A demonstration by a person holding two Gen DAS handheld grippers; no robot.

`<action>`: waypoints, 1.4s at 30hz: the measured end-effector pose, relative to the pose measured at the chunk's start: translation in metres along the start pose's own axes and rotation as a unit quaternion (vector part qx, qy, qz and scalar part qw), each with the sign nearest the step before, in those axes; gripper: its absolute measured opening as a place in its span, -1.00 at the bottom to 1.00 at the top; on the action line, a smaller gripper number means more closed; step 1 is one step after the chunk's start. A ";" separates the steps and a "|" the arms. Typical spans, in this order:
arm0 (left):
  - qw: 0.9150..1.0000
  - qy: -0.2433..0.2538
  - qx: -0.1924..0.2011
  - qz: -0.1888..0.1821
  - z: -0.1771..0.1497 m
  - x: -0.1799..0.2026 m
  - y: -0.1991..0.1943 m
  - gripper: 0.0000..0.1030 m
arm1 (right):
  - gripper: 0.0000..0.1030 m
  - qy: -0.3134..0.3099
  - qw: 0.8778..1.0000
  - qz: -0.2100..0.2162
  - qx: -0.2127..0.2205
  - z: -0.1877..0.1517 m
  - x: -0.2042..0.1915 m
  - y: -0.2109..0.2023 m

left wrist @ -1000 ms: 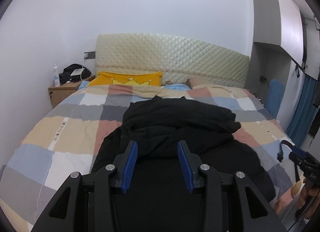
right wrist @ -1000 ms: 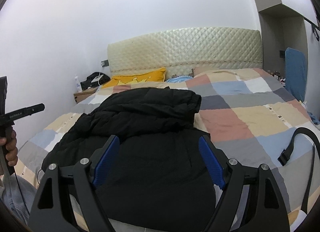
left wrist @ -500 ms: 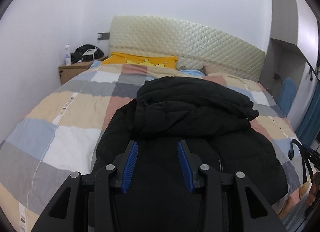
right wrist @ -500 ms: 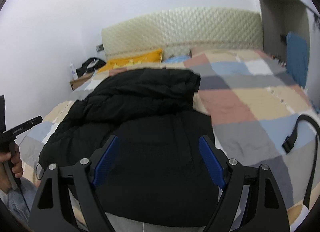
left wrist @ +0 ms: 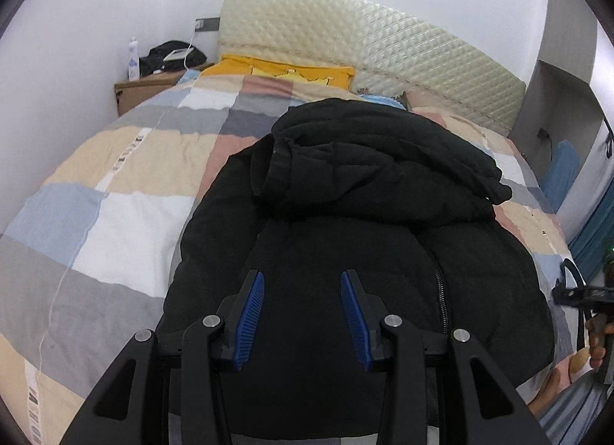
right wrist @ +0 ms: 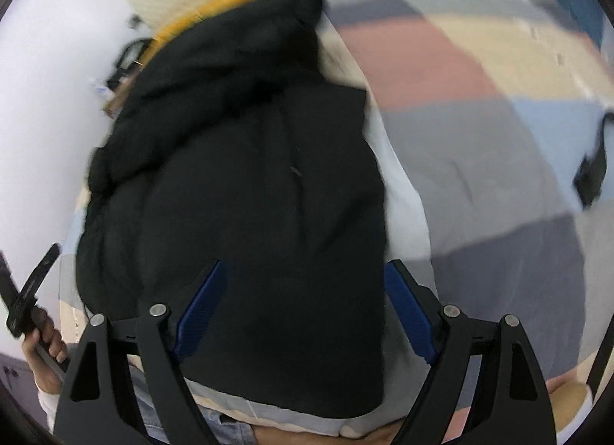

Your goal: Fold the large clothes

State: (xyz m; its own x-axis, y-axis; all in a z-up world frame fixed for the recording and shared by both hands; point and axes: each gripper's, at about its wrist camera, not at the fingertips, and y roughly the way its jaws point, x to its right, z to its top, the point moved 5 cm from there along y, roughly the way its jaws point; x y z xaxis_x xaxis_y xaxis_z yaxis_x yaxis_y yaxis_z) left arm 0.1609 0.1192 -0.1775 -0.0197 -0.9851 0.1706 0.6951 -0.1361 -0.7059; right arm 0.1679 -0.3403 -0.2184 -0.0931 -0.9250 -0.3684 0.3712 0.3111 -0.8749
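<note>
Now lower over jacket (left wrist: 345,234), both grippers (left wrist: 302,314).

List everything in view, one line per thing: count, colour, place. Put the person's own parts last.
jacket: one, black, spread on the bed, top part bunched toward the headboard.
quilt: one, patchwork of beige, grey, blue, white and pink, covering the bed.
pillow: one, yellow, at the headboard.
headboard: one, cream, quilted, against the wall.
nightstand: one, brown, left of the bed.
bottle: one, white, on the nightstand.
strap: one, black, on the quilt's right side.
left hand-held gripper: one, black with blue pads, open above the jacket.
right hand-held gripper: one, same colours, open wide above the jacket's hem.
</note>
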 end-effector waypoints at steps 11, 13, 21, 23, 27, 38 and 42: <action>0.998 -0.021 -0.054 -0.017 -0.011 -0.003 0.022 -0.19 | 1.00 0.199 0.975 0.055 -0.087 -0.026 0.060 0.051; 0.997 -0.029 -0.060 -0.030 -0.013 -0.004 0.024 -0.11 | 1.00 0.196 0.973 0.075 -0.100 -0.029 0.053 0.056; 0.994 -0.062 -0.072 -0.048 -0.015 -0.008 0.030 0.02 | 0.99 0.198 0.970 0.120 -0.080 -0.038 0.020 0.055; 0.993 -0.070 -0.075 -0.050 -0.016 -0.010 0.030 0.02 | 0.90 0.218 0.969 0.109 -0.049 -0.039 0.019 0.054; 0.992 -0.088 -0.077 -0.058 -0.017 -0.014 0.030 0.02 | 0.53 0.230 0.968 0.102 -0.008 -0.040 0.013 0.052; 0.983 -0.129 -0.101 -0.076 -0.014 -0.027 0.039 0.02 | -0.66 0.200 0.969 0.139 0.034 -0.029 0.004 0.033; 0.981 -0.140 -0.107 -0.075 -0.007 -0.038 0.033 0.02 | -0.77 0.191 0.966 0.166 0.058 -0.026 0.005 0.016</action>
State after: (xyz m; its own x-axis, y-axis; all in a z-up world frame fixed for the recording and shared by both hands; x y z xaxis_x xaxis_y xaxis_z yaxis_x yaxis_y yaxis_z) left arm 0.1800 0.1511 -0.2122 0.1089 -0.8887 0.4455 0.5327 -0.3262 -0.7809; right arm 0.1496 -0.3340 -0.2425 -0.2759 -0.6234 -0.7316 0.5388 0.5301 -0.6548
